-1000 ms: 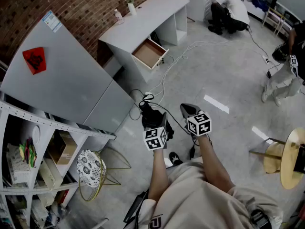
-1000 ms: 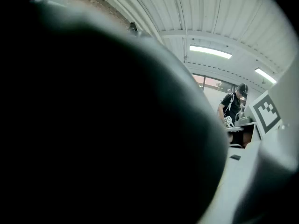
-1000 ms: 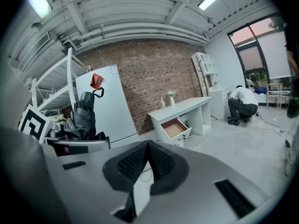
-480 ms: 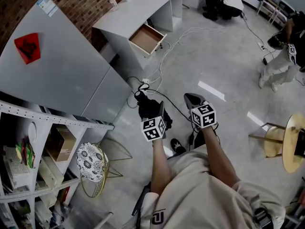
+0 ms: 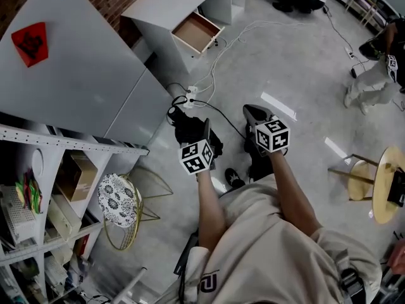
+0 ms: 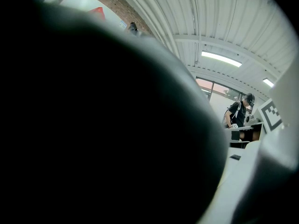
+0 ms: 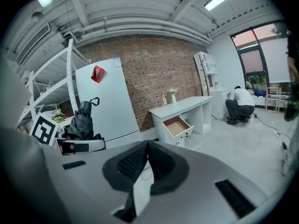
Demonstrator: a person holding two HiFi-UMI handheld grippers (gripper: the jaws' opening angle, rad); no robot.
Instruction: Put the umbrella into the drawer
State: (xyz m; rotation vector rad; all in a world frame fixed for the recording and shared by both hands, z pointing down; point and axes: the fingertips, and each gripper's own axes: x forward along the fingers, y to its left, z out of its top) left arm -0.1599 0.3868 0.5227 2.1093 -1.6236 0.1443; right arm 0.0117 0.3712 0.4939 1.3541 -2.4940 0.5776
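Observation:
A folded black umbrella (image 5: 185, 128) is held in my left gripper (image 5: 200, 142), which is shut on it; the right gripper view shows the umbrella (image 7: 83, 120) standing upright in that gripper (image 7: 78, 145). In the left gripper view, a dark blurred bulk (image 6: 103, 125) fills most of the picture and hides the jaws. My right gripper (image 5: 254, 114) is beside the left one, shut with nothing in it; its pads (image 7: 140, 160) meet. The open drawer (image 5: 197, 33) juts from the white desk (image 5: 166, 4) far ahead, and its wooden inside (image 7: 177, 126) is bare.
Cables and a white power strip (image 5: 190, 94) lie on the floor between me and the desk. A tall grey cabinet (image 5: 82, 87) and a shelf rack (image 5: 44, 189) stand at left, with a wire chair (image 5: 120, 209) nearby. A round wooden table (image 5: 387, 185) is at right. People are at the far end.
The desk and drawer have slid up in the head view. The left gripper with the umbrella has shifted slightly left. Both grippers stay shut as before.

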